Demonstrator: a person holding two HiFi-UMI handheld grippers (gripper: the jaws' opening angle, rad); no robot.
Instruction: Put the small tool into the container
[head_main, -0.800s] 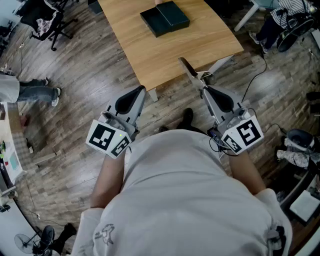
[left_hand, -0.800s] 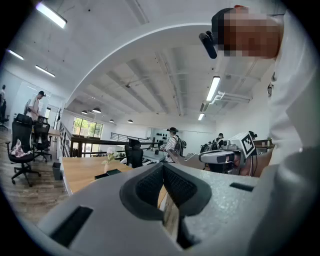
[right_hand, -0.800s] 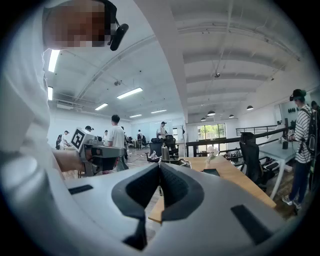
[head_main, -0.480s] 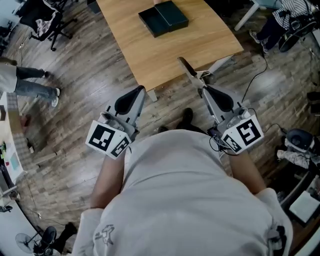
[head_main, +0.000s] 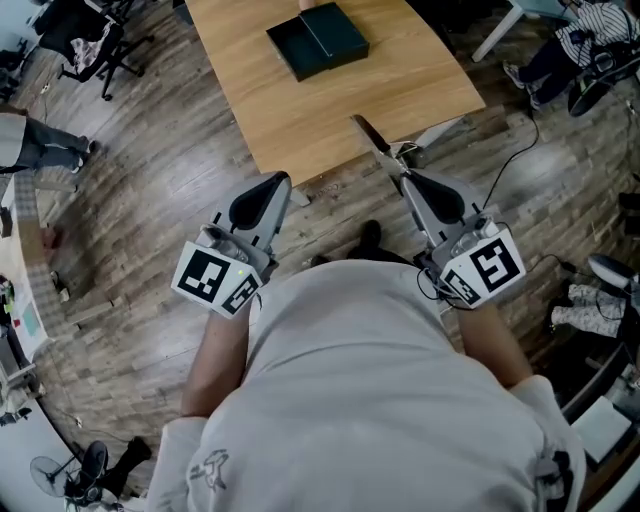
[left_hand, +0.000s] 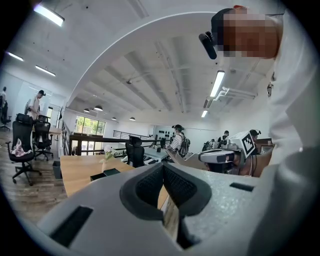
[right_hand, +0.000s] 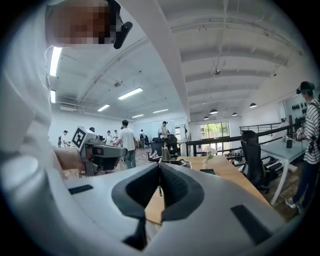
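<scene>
Carry step: right tool (head_main: 404, 178) clamps the small tool (head_main: 372, 138); left tool (head_main: 280, 181) is closed, empty. Next, reach the container (head_main: 317, 40) at twelve o'clock.

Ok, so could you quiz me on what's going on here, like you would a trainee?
1. True or false: the small tool already lies in the dark container.
2. Which gripper holds the tool? A. left B. right C. neither
3. Fill in: the container rests on a wooden ___.

Key
1. False: the tool is held short of the container, near the table's front edge.
2. B: the right gripper is shut on it, while the left gripper is shut with nothing in it.
3. table
</scene>
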